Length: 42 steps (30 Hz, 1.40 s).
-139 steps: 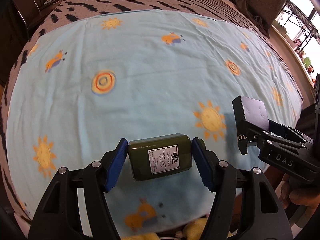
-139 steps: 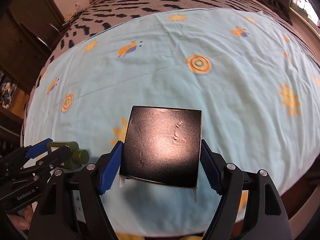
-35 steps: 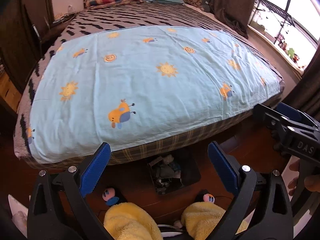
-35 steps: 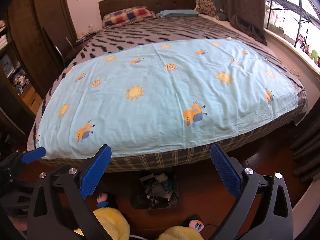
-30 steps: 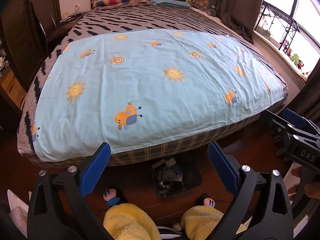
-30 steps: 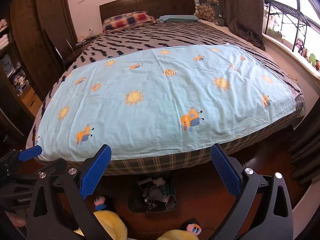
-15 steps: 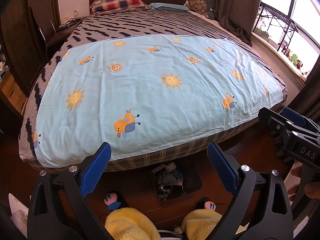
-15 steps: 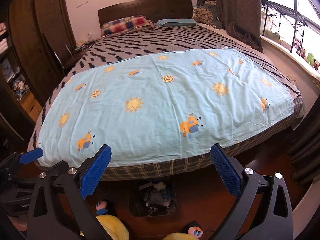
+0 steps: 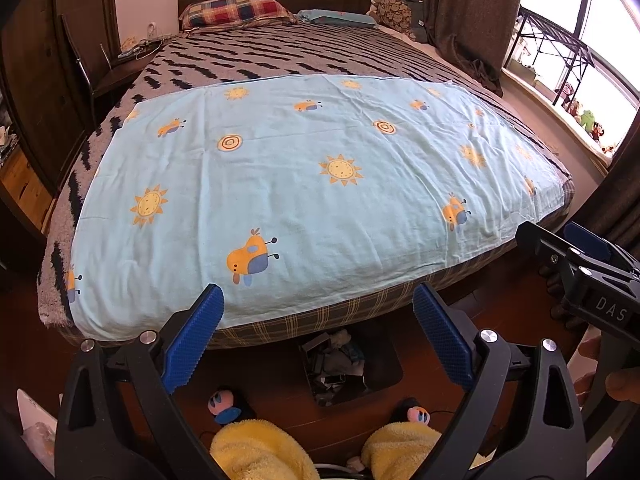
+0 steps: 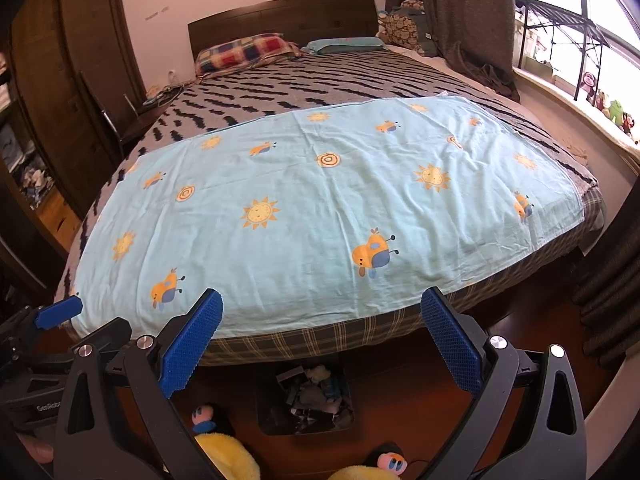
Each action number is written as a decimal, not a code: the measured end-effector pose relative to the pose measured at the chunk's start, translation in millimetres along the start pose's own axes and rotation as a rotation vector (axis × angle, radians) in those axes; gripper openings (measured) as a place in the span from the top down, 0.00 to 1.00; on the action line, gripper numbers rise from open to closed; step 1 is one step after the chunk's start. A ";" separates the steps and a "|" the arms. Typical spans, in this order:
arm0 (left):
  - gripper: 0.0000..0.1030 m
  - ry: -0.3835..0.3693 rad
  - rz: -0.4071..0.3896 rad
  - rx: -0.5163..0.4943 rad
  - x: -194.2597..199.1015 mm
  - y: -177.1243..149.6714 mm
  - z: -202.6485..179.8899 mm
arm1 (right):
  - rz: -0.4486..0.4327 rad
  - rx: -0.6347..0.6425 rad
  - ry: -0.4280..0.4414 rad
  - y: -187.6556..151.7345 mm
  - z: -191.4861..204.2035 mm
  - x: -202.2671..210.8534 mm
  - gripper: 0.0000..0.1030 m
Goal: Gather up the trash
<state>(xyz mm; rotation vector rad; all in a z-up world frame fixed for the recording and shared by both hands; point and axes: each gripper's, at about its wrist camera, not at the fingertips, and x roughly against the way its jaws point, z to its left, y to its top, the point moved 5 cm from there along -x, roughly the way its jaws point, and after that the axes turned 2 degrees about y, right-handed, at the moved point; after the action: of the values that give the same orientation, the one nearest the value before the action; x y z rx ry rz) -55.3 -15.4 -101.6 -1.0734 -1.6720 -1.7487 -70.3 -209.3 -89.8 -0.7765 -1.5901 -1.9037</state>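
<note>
Since the frames a few seconds earlier, the green bottle and black box had left both grippers. Left gripper point(image 9: 318, 336) and right gripper point(image 10: 322, 340) stood spread wide and empty, held level above the trash bin point(image 9: 340, 368) on the floor. Blue sheet point(image 9: 304, 184) showed no litter; collection judged essentially done.

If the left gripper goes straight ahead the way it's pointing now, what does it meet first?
Probably the near edge of the bed: the left gripper, open and empty, points at the light blue sheet and the plaid mattress side under it. The trash bin sits lower, on the floor. Depth is uncertain.
</note>
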 end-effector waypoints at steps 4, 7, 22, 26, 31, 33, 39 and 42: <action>0.12 0.001 0.000 0.002 0.2 0.9 0.5 | 0.000 0.004 0.002 1.3 0.8 0.0 0.03; 0.12 0.000 0.000 0.005 0.4 1.4 0.8 | -0.003 0.000 0.003 2.6 1.0 0.7 0.03; 0.12 0.008 0.007 0.015 0.6 2.5 2.5 | 0.004 -0.005 0.006 6.0 5.4 -0.2 0.03; 0.12 0.015 0.011 0.019 -0.3 1.6 5.1 | 0.009 -0.013 0.004 3.9 5.7 0.2 0.03; 0.12 0.020 0.009 0.019 0.4 1.5 5.7 | 0.008 -0.016 0.005 3.3 5.3 0.1 0.03; 0.12 0.021 0.009 0.019 0.3 1.3 5.3 | 0.010 -0.017 0.005 3.2 4.8 -0.1 0.03; 0.12 0.022 0.009 0.020 0.5 1.2 4.8 | 0.006 -0.024 0.004 3.2 3.5 0.8 0.03; 0.12 0.022 0.009 0.020 0.4 1.3 4.6 | 0.006 -0.024 0.004 3.5 3.3 0.7 0.03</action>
<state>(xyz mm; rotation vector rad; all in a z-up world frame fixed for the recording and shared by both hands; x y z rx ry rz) -53.5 -11.0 -100.7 -1.0478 -1.6653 -1.7282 -68.0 -206.7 -86.4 -0.7864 -1.5637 -1.9216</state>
